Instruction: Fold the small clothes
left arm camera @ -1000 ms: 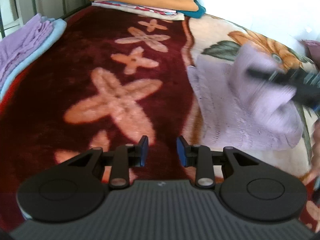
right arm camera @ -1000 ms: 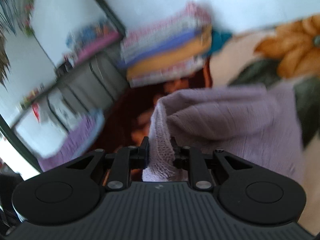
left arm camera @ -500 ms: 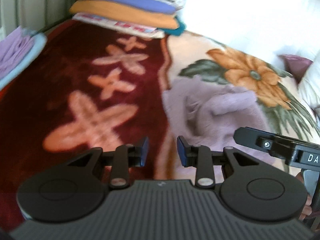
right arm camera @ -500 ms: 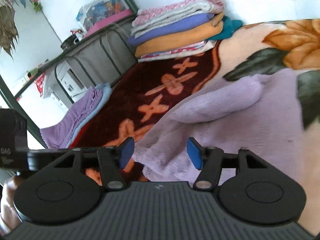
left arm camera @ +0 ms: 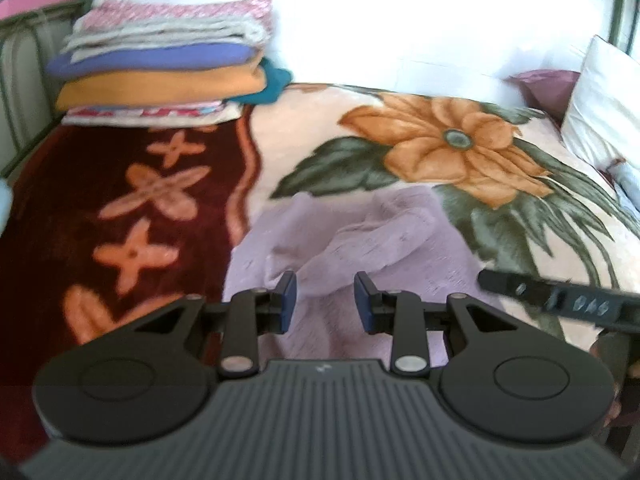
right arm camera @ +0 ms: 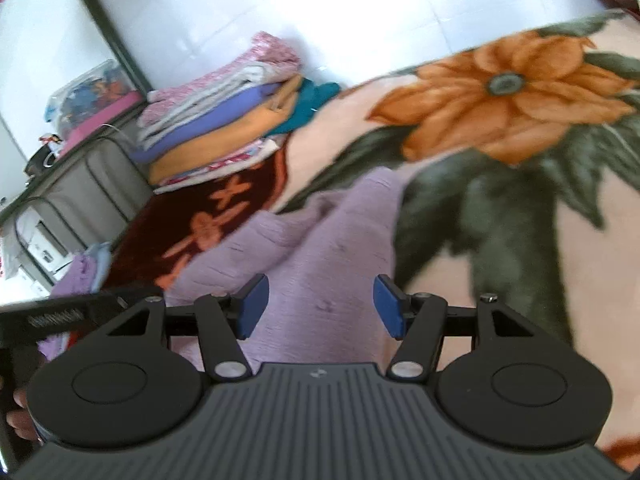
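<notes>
A small lilac knit garment [left arm camera: 360,240] lies on the flowered blanket [left arm camera: 440,144], with one part folded across its middle. My left gripper [left arm camera: 326,300] hovers over its near edge, jaws a little apart, blue pads bare. The garment [right arm camera: 320,256] also fills the middle of the right wrist view. There my right gripper [right arm camera: 320,308] stands wide open above it with nothing between the pads. Each gripper shows at the edge of the other's view: the right gripper's finger [left arm camera: 560,296], the left gripper's finger [right arm camera: 60,314].
A stack of folded blankets [left arm camera: 160,68] sits at the far left corner against the wall. A white pillow [left arm camera: 600,120] lies at the far right. Folded lilac clothes [right arm camera: 80,272] rest at the bed's left side, by the metal bed rail [right arm camera: 100,184].
My right gripper let go of the lilac garment's edge, opened wide and drew back; the cloth now lies folded on the blanket. My left gripper swung right, over the garment.
</notes>
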Demonstrator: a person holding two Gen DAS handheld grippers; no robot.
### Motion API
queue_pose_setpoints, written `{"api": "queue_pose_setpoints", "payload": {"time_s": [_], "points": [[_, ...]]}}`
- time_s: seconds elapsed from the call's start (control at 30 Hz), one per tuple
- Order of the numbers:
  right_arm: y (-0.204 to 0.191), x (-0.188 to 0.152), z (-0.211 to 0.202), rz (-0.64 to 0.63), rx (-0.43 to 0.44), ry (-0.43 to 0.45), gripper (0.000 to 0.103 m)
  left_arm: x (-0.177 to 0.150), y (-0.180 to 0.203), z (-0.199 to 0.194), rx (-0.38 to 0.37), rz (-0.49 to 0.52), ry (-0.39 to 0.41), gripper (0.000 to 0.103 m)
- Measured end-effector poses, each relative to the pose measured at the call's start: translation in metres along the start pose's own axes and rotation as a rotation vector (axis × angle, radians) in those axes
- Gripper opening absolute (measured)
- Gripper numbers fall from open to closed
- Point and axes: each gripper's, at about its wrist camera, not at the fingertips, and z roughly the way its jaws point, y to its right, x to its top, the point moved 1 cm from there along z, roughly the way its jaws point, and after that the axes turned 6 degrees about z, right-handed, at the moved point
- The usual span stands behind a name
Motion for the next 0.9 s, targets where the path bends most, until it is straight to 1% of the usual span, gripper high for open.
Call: {"api": "queue_pose_setpoints", "payload": {"time_s": [0.1, 0.2, 0.23, 0.3, 0.37, 0.4, 0.47, 0.53, 0.6, 0.67, 0.73, 0.83, 0.9], "points": [[0.014, -0.008, 0.009, 0.055, -0.001, -0.031, 0.066, 0.009, 0.011, 0.018, -0.011, 0.067, -0.018, 0.034], [0.022, -0.017, 0.015, 0.135, 0.030, -0.053, 0.066, 0.011, 0.018, 0.039, -0.005, 0.107, -0.040, 0.034], [0.022, -0.018, 0.017, 0.149, 0.032, -0.054, 0.066, 0.010, 0.022, 0.046, 0.004, 0.140, -0.037, 0.034], [0.020, -0.019, 0.019, 0.135, 0.031, -0.055, 0.066, 0.007, 0.029, 0.055, 0.028, 0.190, -0.029, 0.034], [0.019, -0.019, 0.020, 0.127, 0.033, -0.060, 0.066, 0.004, 0.033, 0.062, 0.040, 0.217, -0.022, 0.034], [0.019, -0.018, 0.021, 0.129, 0.035, -0.062, 0.066, 0.003, 0.033, 0.064, 0.046, 0.221, -0.019, 0.035], [0.020, -0.018, 0.020, 0.131, 0.038, -0.064, 0.066, 0.002, 0.032, 0.065, 0.052, 0.219, -0.011, 0.038], [0.019, -0.019, 0.021, 0.130, 0.041, -0.065, 0.066, 0.003, 0.029, 0.063, 0.052, 0.200, -0.002, 0.047], [0.020, -0.019, 0.022, 0.131, 0.045, -0.068, 0.067, 0.004, 0.025, 0.062, 0.054, 0.202, -0.013, 0.048], [0.022, -0.020, 0.022, 0.136, 0.049, -0.071, 0.067, 0.004, 0.024, 0.060, 0.054, 0.233, -0.022, 0.049], [0.023, -0.020, 0.023, 0.136, 0.051, -0.075, 0.067, 0.004, 0.022, 0.057, 0.078, 0.264, -0.030, 0.052], [0.023, -0.020, 0.024, 0.133, 0.053, -0.077, 0.067, 0.003, 0.015, 0.060, 0.136, 0.246, -0.045, 0.055], [0.023, -0.021, 0.025, 0.132, 0.052, -0.078, 0.067, 0.001, 0.010, 0.068, 0.123, 0.225, -0.057, 0.054]]}}
